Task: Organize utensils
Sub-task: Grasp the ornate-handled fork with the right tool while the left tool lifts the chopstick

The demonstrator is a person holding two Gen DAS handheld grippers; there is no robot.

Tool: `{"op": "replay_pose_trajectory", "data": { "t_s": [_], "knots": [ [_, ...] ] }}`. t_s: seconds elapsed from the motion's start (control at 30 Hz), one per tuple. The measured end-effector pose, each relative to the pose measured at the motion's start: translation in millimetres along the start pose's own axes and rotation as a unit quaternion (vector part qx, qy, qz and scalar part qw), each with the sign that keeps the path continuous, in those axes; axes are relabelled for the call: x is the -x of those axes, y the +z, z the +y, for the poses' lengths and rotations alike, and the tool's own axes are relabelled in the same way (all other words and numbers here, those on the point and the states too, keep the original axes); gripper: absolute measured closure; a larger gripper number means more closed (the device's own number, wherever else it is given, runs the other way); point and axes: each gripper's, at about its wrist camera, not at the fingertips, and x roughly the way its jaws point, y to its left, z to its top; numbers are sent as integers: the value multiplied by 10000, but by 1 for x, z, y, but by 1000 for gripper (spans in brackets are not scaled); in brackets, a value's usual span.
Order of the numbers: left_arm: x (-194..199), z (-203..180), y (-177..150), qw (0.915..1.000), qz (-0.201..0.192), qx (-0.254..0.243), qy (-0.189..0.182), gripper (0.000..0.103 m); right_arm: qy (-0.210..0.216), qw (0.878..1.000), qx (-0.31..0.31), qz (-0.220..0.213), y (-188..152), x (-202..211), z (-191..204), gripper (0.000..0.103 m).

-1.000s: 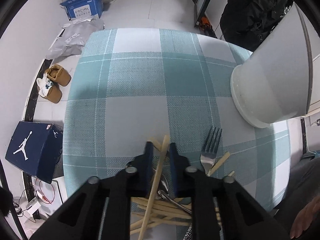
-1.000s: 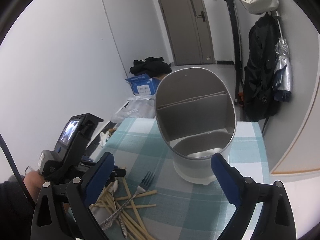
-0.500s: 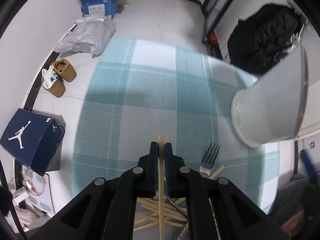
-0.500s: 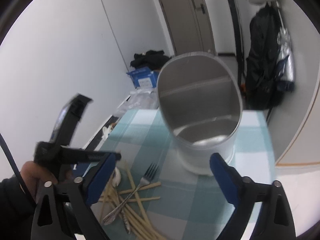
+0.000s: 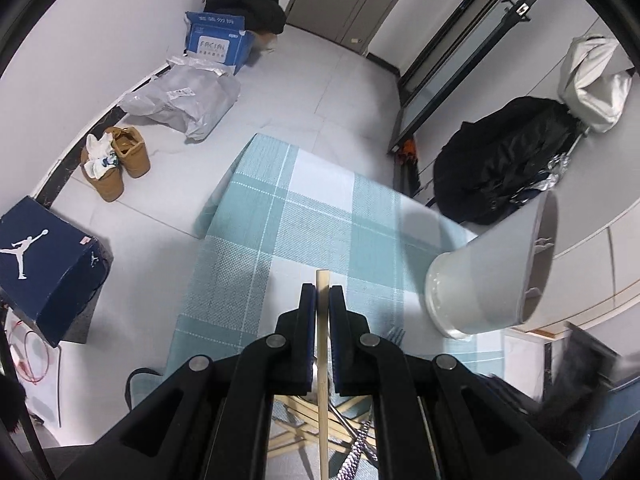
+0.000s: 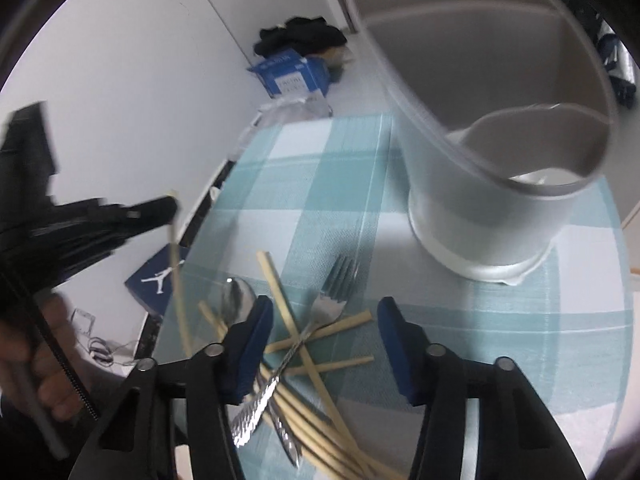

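Note:
My left gripper (image 5: 321, 294) is shut on a wooden chopstick (image 5: 322, 380) and holds it lifted above the checked table (image 5: 304, 220); it shows blurred in the right wrist view (image 6: 172, 204). A pile of chopsticks (image 6: 304, 360), a fork (image 6: 332, 296) and a spoon (image 6: 238, 300) lies on the cloth. My right gripper (image 6: 324, 320) is open just above the pile. The white divided utensil holder (image 6: 500, 128) stands at the right, also in the left wrist view (image 5: 492, 280).
On the floor left of the table are a blue shoe box (image 5: 44, 256), brown shoes (image 5: 116, 160), a grey bag (image 5: 184, 100) and a blue carton (image 5: 216, 40). Dark clothes (image 5: 504, 168) hang beyond the table. The table edge runs along the left.
My left gripper closed on a chopstick and lifted it up off the pile. My right gripper dropped down and forward towards the pile, nearer the holder.

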Motion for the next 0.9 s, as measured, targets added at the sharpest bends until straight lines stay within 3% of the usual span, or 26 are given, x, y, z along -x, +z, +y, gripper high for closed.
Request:
{"op": "replay_pose_trajectory", "data": {
  "t_s": [0.07, 0.4, 0.43, 0.47, 0.5, 0.67, 0.77, 0.9],
  "knots": [
    [4, 1, 0, 9999, -99, -56, -25, 100, -214, 9997, -8, 79, 5, -13, 2, 63],
    [15, 17, 3, 9993, -121, 158, -312, 100, -1194, 9922, 287, 229, 14, -51, 14, 68],
    [15, 19, 5, 9991, -127, 198, -348, 100, -1256, 9913, 327, 230, 13, -54, 18, 70],
    [15, 19, 5, 9990, -132, 224, -371, 100, -1311, 9902, 410, 240, 13, -55, 21, 79],
    [16, 21, 6, 9988, -148, 260, -396, 100, -1380, 9890, 479, 228, 14, -57, 25, 79],
    [20, 23, 4, 9984, -196, 277, -448, 100, -1305, 9902, 493, 104, 15, -56, 26, 84],
    [21, 22, 2, 9984, -198, 252, -475, 100, -1255, 9907, 527, -8, 19, -56, 29, 96],
    [22, 22, 3, 9983, -211, 244, -482, 100, -1086, 9929, 482, -99, 26, -52, 31, 102]
  ]
}}
